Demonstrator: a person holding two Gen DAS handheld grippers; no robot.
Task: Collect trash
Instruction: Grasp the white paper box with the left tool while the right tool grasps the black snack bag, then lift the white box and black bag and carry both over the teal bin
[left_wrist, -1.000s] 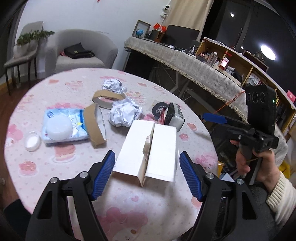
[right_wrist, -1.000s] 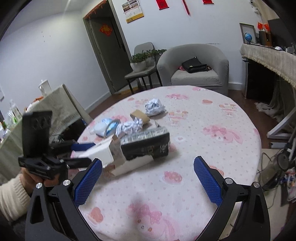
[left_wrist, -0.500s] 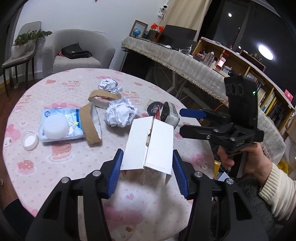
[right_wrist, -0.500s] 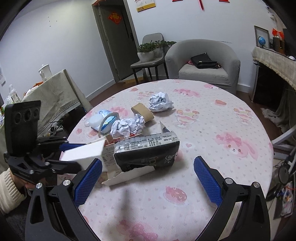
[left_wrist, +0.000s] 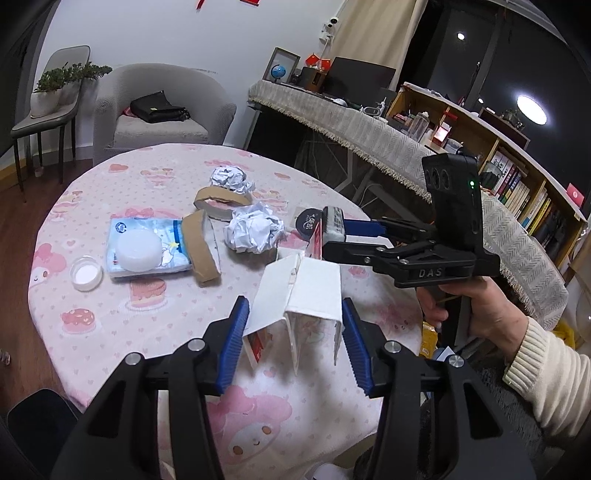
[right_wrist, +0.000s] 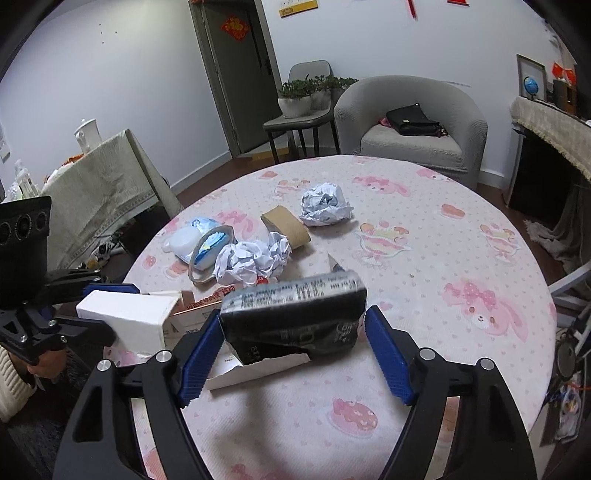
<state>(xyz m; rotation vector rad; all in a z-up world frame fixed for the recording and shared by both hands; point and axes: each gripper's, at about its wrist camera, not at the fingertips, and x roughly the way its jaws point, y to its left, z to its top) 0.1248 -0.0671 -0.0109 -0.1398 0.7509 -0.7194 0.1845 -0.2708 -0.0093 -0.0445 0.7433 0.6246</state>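
My left gripper (left_wrist: 293, 347) is shut on a white cardboard box (left_wrist: 301, 286), lifted off the pink tablecloth; the box also shows in the right wrist view (right_wrist: 127, 319). My right gripper (right_wrist: 291, 354) has closed on a black snack packet (right_wrist: 295, 319), both pads against its ends. The packet shows in the left wrist view (left_wrist: 332, 225) between the right gripper's fingers (left_wrist: 360, 227). Two crumpled paper balls (left_wrist: 255, 230) (left_wrist: 231, 179), cardboard tape-roll pieces (left_wrist: 199, 247) (left_wrist: 218, 201) and a blue tissue pack (left_wrist: 147, 249) lie further back.
A white round lid (left_wrist: 140, 251) rests on the tissue pack and a small white cap (left_wrist: 86, 273) lies at the left. The round table's edge (left_wrist: 388, 236) is close at the right. A grey armchair (left_wrist: 159, 110) and a draped desk (left_wrist: 351, 125) stand behind.
My left gripper closed on the white box and lifted it. My right gripper moved in over the black packet and its jaws narrowed onto it.
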